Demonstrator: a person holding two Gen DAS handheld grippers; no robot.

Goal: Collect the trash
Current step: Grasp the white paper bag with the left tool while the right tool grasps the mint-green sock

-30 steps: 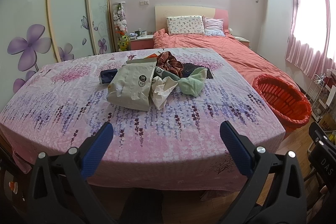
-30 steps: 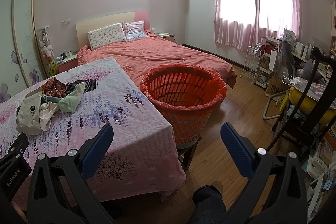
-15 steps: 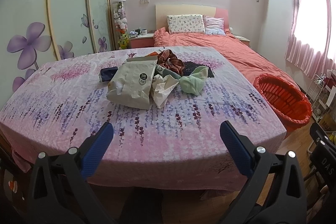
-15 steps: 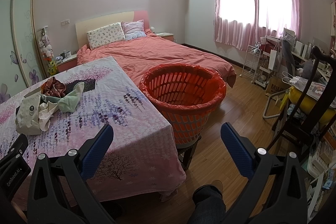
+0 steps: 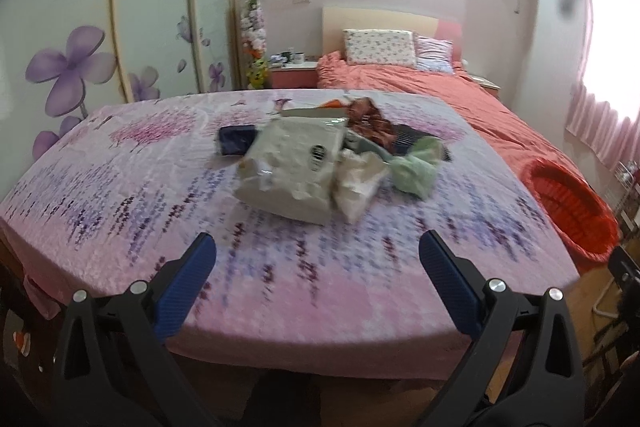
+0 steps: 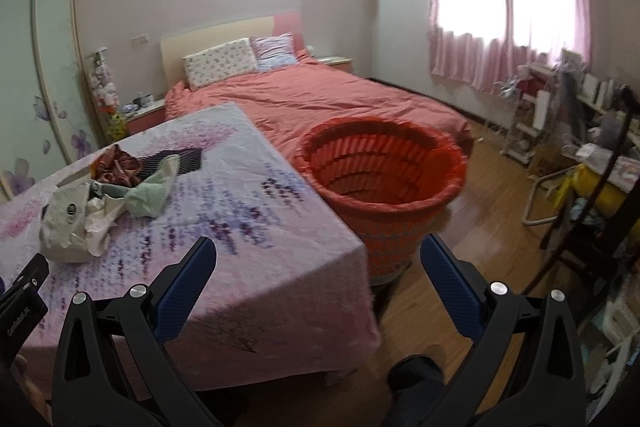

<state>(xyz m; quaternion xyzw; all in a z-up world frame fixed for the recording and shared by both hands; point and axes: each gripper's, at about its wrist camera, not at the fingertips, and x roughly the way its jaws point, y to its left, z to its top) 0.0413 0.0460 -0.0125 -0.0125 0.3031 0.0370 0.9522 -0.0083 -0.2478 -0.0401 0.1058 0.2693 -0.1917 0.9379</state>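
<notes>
Left wrist: both hand-held grippers gape empty; crumpled paper bag, slatted plastic basket.

We see the left tool carried forward over the surface, so the trash pile looms larger and nearer than a second ago; the right tool has advanced too, bringing the orange basket closer; both views now blur with motion.
</notes>
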